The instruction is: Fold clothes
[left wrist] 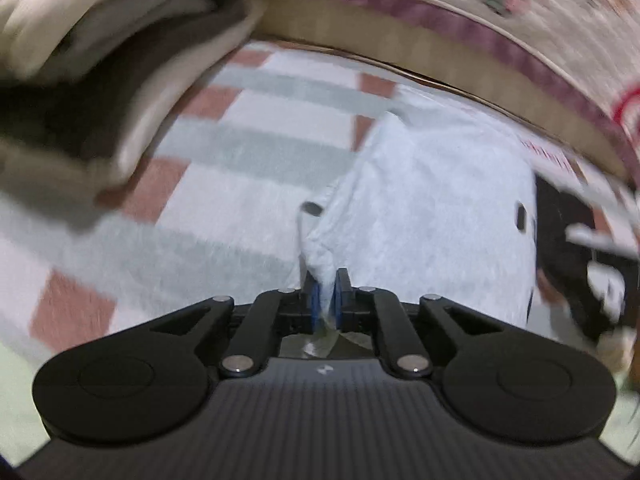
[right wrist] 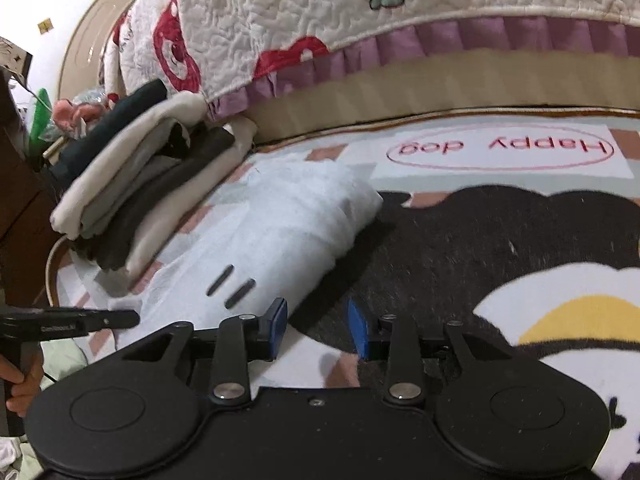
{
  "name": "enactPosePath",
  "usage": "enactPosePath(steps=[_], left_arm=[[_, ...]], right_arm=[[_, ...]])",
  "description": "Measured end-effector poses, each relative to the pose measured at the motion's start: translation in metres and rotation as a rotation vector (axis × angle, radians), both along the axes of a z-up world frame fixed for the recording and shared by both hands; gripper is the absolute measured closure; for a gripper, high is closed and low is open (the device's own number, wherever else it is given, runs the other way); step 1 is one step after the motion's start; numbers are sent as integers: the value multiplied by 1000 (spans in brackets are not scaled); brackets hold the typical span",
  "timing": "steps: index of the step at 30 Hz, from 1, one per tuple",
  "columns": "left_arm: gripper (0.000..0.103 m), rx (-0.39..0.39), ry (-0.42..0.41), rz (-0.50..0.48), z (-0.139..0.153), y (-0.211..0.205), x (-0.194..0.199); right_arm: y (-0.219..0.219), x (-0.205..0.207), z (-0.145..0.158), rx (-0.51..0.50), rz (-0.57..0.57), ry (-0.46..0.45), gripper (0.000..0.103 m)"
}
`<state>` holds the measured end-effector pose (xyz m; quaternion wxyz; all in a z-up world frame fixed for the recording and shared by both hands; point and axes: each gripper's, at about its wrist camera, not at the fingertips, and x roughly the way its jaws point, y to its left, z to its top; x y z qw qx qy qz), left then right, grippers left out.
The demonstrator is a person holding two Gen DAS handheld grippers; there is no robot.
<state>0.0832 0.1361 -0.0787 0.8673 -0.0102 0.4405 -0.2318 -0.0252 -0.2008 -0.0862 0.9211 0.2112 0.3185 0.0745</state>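
Currently my left hand-held gripper [left wrist: 327,294] pinches the white garment's [left wrist: 432,200] corner to anchor it; right hand-held gripper [right wrist: 318,326] hovers released beside it.

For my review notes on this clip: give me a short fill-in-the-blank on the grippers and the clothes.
1. The left gripper is shut on the ___ garment.
2. The right gripper has its jaws ___, nothing between them.
3. The stack of folded clothes lies on the rug beside the ___.

Missing: white; open; bed
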Motion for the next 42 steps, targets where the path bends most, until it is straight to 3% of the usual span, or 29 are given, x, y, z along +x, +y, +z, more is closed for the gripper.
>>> enactPosePath(steps=[2,4,7,10,14,19,23,26,28,29,31,33,35,36,37,38,42], left_arm=[[86,32,-74,10,14,-1,-6],[86,47,-167,5,31,-3,-15],[86,-34,-274,-76,51,-10,-24],[86,-58,-209,-162,43,-29,-17],[86,100,-84,-112,-2,-41,-2],[86,132,-109,-114,-10,-38,-6],[86,112,-98,-98,-13,-36,-5],[86,110,-98,-99,-12,-36,-4],[86,113,-104,-108,-13,-36,-5],[86,112,-105,-111,-13,-36,-5],[86,111,-106,-115,-14,-36,-5],[86,109,-102,-120,-14,-35,-3],[86,111,-99,-123,-15,-35,-2],[86,109,-96,-119,-14,-35,-1],[86,107,-94,-116,-14,-35,-1],[86,105,-92,-114,-14,-34,-1],[86,90,-68,-82,-9,-23,3]], right_arm=[[1,-1,0,1,9,-6,64],[1,-1,1,1,18,-11,63],[2,-2,1,3,30,-17,63],[5,-1,0,0,37,-14,63],[8,-3,1,-11,35,-17,64],[14,8,17,-103,43,-86,63],[49,37,36,-217,154,-179,63],[78,68,26,-350,245,-153,63],[72,88,6,-410,209,-123,72],[63,94,-1,-405,187,-125,74],[43,103,-10,-349,134,-132,103],[24,110,-10,-277,56,-100,103],[11,116,-13,-273,-51,-46,103],[3,119,-16,-284,-104,-7,72],[-5,122,-19,-294,-158,31,66],[-16,118,-18,-223,-196,41,67],[-52,82,-7,143,-247,46,52]])
